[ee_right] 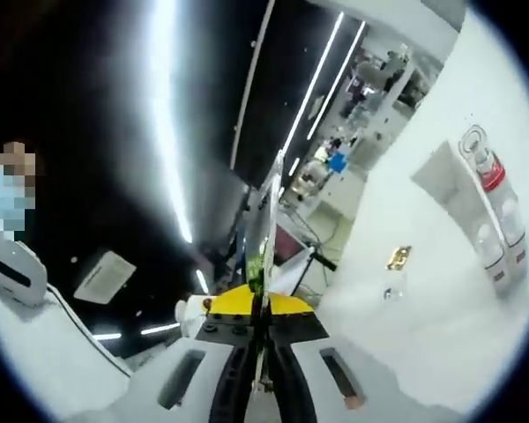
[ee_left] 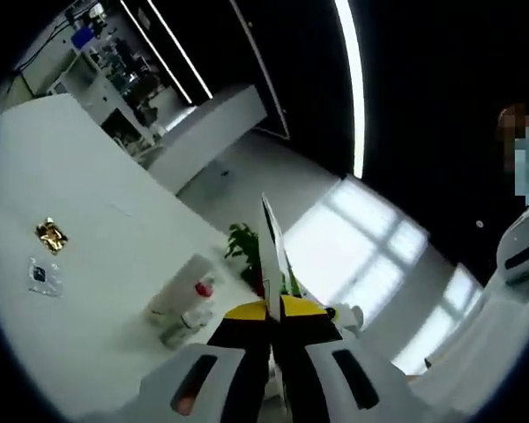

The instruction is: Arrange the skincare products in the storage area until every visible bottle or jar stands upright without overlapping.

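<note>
On the white table (ee_left: 88, 291) stands one clear storage box (ee_left: 181, 300) holding bottles, one red-capped bottle (ee_left: 204, 287) among them; their count is unclear. Nearby lie one gold packet (ee_left: 50, 234) and one clear sachet (ee_left: 42, 277). Left gripper (ee_left: 273, 264) and right gripper (ee_right: 266, 256) are pressed together, pinching nothing.

Things on the table

In the left gripper view, the storage tray (ee_left: 178, 284) sits on the table (ee_left: 88, 203), with bottles (ee_left: 197, 300) in it; a small packet (ee_left: 50, 234) lies well apart, to the left, with another packet (ee_left: 42, 275) just below it; a plant (ee_left: 245, 247) stands behind the tray, past the table edge.
</note>
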The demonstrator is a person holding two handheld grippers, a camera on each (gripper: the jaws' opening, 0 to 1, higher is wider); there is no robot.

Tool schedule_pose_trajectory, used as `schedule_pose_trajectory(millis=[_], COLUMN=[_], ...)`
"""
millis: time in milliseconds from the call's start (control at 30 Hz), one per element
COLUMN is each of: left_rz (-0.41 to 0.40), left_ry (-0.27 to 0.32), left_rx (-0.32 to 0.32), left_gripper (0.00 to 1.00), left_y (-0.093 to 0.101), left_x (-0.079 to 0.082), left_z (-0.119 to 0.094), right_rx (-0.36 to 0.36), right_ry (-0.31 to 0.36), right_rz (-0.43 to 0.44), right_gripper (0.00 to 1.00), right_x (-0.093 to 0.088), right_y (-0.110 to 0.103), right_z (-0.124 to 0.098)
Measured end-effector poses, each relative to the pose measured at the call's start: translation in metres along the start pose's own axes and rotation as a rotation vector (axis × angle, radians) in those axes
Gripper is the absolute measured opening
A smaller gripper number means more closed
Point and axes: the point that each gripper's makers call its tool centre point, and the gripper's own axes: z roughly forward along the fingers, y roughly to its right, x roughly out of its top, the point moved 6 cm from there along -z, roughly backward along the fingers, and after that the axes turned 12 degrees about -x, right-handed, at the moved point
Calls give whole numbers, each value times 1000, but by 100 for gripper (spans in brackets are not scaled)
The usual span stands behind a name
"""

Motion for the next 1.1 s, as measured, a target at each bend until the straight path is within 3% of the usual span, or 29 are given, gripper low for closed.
schedule_pose_trajectory(millis=[100,133,267,433,733,900,1033,1100], left_rz=[93,122,224,175,100,53,-35,-78], left_ry=[-44,-103,-230,-204,-219,-233,-183,-166], left_rx=[13,-4,49,35,141,198,193,180], left_gripper=[3,3,21,13,1,0,0,0], left_y=[0,4,3,4,-6,-12,-14,-15], left_x=[0,-3,-10,-10,-21,-29,-30,-30], left_z=[0,0,0,-1,-5,-7,-9,-11], right_rx=[0,-1,2,-7,-112,-203,-195,-192], right_ry=[-3,-1,21,20,-16,-61,-53,-42], right_rz=[10,16,61,73,59,-32,-80,-171], right_gripper=[1,1,1,1,1,2,2,5], right_x=[0,1,7,8,-2,-6,-7,-5], right_y=[1,1,-1,3,16,24,24,25], right_z=[-1,-3,-5,-8,-10,-9,-8,-8])
